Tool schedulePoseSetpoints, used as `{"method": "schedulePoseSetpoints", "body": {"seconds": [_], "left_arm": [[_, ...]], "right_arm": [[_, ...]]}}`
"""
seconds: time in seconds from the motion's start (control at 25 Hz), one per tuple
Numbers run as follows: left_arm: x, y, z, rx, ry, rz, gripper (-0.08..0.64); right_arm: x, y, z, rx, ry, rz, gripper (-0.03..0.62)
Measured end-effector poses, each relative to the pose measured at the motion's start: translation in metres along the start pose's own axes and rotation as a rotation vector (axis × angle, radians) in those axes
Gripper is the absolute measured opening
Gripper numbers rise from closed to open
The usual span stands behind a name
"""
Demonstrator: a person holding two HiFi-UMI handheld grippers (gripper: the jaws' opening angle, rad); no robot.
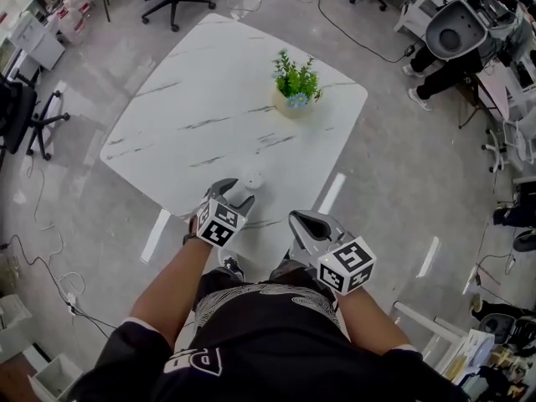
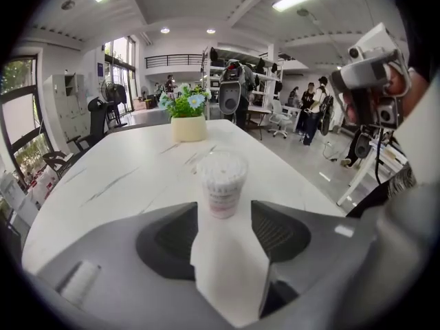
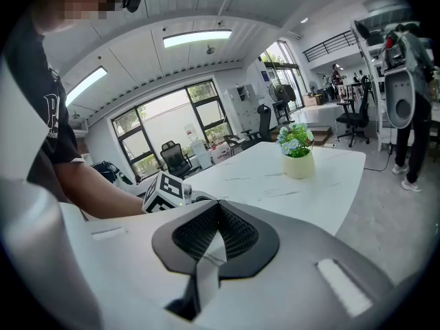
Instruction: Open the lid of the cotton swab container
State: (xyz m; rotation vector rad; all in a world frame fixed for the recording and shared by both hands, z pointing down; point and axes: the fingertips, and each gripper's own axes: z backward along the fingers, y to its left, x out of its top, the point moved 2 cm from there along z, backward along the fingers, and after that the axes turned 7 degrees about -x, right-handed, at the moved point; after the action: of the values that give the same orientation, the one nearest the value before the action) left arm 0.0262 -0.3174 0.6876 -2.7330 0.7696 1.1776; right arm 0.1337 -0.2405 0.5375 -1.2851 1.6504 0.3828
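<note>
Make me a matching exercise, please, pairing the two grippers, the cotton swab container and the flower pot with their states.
Things:
1. left gripper
2. right gripper
3. cotton swab container
4. flower pot

States:
A. holds green leaves and blue flowers
B. jaws together, nothing between them
C. stands upright on the white table, close to the person's edge
D. jaws apart

Pairs: 1-D, 2-B, 3-C, 4-A.

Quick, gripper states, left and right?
Left gripper: open, cotton swab container ahead of its jaws, not gripped.
Right gripper: shut, empty.
</note>
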Motion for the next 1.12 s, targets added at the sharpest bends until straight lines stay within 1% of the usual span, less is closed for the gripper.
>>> {"method": "schedulePoseSetpoints", "body": {"seconds": [0.56,1.12], "left_arm": [[0.006,0.008,-0.038,-0.018,0.056,-0.012,0.304],[0.005,0.010,-0.047,-0.027,0.074,-0.014,0.311]], "right_arm": [[-0.012,-0.016,-0.007,-0.007,0.025,-0.034,0.000],[-0.011,-0.023,-0.013,-0.012,0.024,-0.057,0.000]]}}
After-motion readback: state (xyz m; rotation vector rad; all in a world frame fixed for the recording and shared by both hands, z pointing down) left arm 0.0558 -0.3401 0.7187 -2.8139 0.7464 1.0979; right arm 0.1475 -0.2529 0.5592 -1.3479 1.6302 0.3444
